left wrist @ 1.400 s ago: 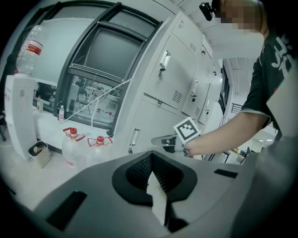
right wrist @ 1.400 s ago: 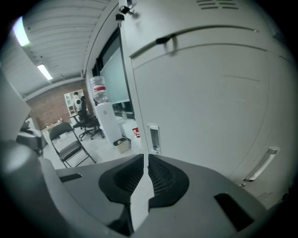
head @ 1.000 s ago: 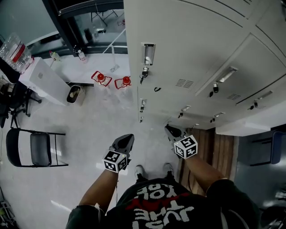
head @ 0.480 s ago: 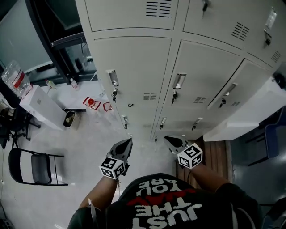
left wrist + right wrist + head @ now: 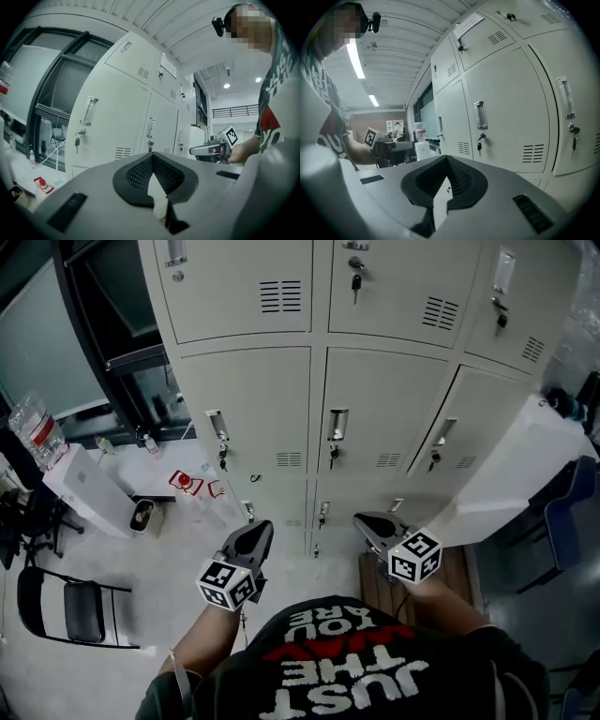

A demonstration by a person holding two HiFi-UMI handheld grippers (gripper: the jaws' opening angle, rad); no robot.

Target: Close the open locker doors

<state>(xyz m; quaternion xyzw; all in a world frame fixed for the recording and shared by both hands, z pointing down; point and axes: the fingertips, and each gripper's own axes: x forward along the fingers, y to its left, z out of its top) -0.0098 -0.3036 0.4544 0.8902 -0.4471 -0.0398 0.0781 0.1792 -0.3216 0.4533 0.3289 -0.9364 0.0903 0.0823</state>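
A wall of pale grey lockers (image 5: 281, 409) faces me, its doors fitted with handles, keys and vents. At the right one locker door (image 5: 511, 470) stands swung out toward me, while the doors in the left and middle columns sit flush. My left gripper (image 5: 258, 529) is held low in front of the left column, shut and empty. My right gripper (image 5: 364, 519) points at the bottom row near the middle column, also shut with nothing between its jaws. Neither gripper touches a door. The left gripper view shows the right gripper (image 5: 211, 149); the right gripper view shows the left gripper (image 5: 389, 145).
A black folding chair (image 5: 66, 610) stands on the floor at the left. Beside it is a white box (image 5: 89, 488) with water bottles (image 5: 33, 432) near it. Red items (image 5: 187, 482) lie by the locker base. A blue chair (image 5: 572, 512) is behind the open door.
The head view has tilted up the locker wall, bringing higher rows and the swung-out door into sight. Both grippers stay low before the body, shifted slightly apart.
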